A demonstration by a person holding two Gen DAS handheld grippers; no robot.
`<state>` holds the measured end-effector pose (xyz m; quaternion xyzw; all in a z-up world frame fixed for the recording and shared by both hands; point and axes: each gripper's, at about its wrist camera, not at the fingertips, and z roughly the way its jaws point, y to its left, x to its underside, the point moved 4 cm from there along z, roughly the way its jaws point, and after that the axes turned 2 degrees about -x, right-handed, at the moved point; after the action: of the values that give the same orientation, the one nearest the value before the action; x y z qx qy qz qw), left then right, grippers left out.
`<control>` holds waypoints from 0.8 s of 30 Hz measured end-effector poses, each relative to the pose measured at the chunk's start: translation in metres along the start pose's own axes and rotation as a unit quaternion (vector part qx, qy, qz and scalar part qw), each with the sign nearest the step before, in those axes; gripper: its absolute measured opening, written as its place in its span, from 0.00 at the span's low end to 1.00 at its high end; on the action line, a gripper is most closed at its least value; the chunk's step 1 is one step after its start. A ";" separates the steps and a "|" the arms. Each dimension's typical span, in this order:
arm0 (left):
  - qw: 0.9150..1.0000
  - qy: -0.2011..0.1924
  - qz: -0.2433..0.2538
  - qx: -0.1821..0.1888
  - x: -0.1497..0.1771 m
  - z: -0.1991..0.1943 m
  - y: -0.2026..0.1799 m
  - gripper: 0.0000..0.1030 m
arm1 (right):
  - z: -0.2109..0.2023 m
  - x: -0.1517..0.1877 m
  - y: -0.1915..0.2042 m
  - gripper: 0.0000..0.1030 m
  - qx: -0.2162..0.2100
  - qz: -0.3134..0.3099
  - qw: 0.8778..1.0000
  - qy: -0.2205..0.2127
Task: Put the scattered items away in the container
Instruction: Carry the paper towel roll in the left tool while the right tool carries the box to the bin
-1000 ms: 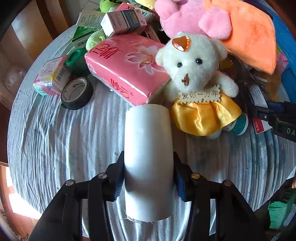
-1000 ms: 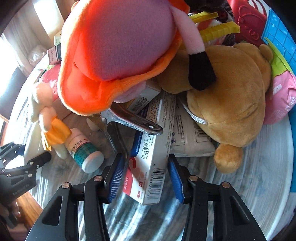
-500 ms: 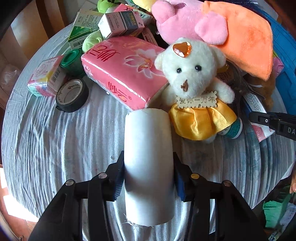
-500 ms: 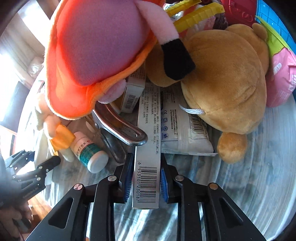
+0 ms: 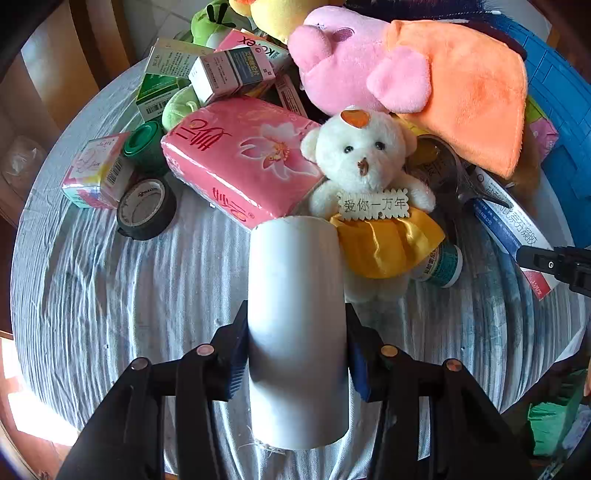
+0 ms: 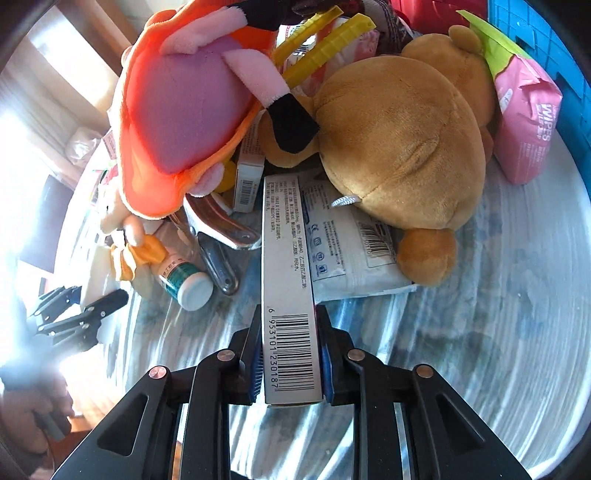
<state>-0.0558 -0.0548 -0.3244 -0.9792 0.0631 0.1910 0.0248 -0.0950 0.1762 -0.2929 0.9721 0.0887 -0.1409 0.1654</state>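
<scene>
My left gripper [image 5: 295, 343] is shut on a white paper roll [image 5: 297, 325], held above the round cloth-covered table [image 5: 110, 295]. The roll's far end points at a white teddy bear [image 5: 362, 162] in a yellow skirt. My right gripper [image 6: 290, 354] is shut on the barcode end of a long grey medicine box [image 6: 286, 258]. The box's far end lies against the pile beside a brown teddy bear [image 6: 399, 147]. The blue container [image 6: 535, 29] stands at the far right, and its blue wall [image 5: 561, 110] also shows in the left wrist view.
A pink tissue pack [image 5: 240, 158], black tape roll [image 5: 146, 208], small boxes [image 5: 96, 173] and a pink-and-orange plush [image 5: 424, 74] crowd the far half. A pill bottle [image 6: 188, 284], metal pliers [image 6: 221, 229], a white packet [image 6: 351, 251] and a wipes pack [image 6: 524, 110] lie near the box.
My right gripper closed on the medicine box, turned it onto its narrow side and pulled it up and back from the pile. My left gripper kept hold of the roll and hardly moved.
</scene>
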 end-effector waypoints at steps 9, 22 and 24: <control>1.000 -0.006 -0.005 0.000 -0.003 -0.011 -0.013 0.44 | -0.026 0.019 -0.007 0.22 -0.021 -0.009 1.000 -0.007; 1.000 -0.025 -0.010 -0.007 -0.014 -0.034 -0.008 0.44 | -0.041 0.025 -0.001 0.22 -0.013 -0.009 1.000 -0.022; 1.000 -0.027 -0.011 -0.010 -0.014 -0.037 -0.007 0.44 | -0.046 0.026 0.000 0.22 -0.014 -0.009 1.000 -0.025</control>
<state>-0.0542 -0.0485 -0.2841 -0.9746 0.0493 0.2174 0.0189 -0.0593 0.1958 -0.2590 0.9650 0.0957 -0.1653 0.1797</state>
